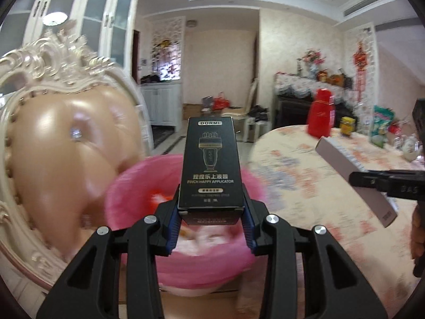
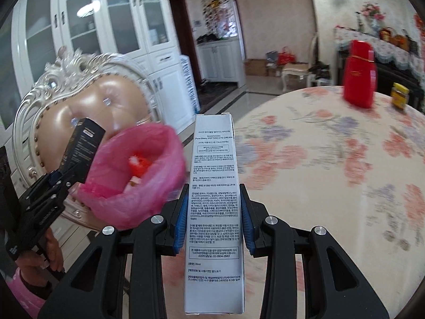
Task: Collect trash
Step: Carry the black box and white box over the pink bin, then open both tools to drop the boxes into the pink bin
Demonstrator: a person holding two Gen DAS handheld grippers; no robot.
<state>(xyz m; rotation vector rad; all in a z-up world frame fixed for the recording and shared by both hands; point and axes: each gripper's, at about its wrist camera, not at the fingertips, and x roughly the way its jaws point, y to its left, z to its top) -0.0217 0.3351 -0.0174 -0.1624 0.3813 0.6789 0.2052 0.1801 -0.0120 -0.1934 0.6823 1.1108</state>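
Far left, an ornate chair (image 1: 61, 138) with a tan padded back stands behind a pink bin bag (image 2: 138, 175), mouth open, red and white scraps already inside.

The left gripper (image 1: 211, 220) pinches a black box (image 1: 209, 164) by its lower end, blue fingers (image 1: 174, 218) pressed on both long sides. The box sticks up and forward from the grip, its top above the bag's mouth in the left wrist view. In the right wrist view the same box sits at the bag's left rim, tilted.

The right gripper (image 2: 213, 220) pinches a white box (image 2: 213, 212), long and narrow with printed eye cream text, fingers (image 2: 180, 220) clamped on its narrow sides around mid-length. It points forward, just right of the bag and over the near edge of the bench (image 2: 332, 164), which has a floral cloth.

Handling, judged: both are thin cardboard cartons, likely empty, so light and stiff but easy to crush. A flat-side grip near the middle or lower end suits them; the surfaces look slightly glossy, so a slip is possible with a loose pinch.

Far right, a red container (image 2: 360, 74) and a small yellow jar (image 2: 399, 97) stand on the bench, well apart from both grippers.
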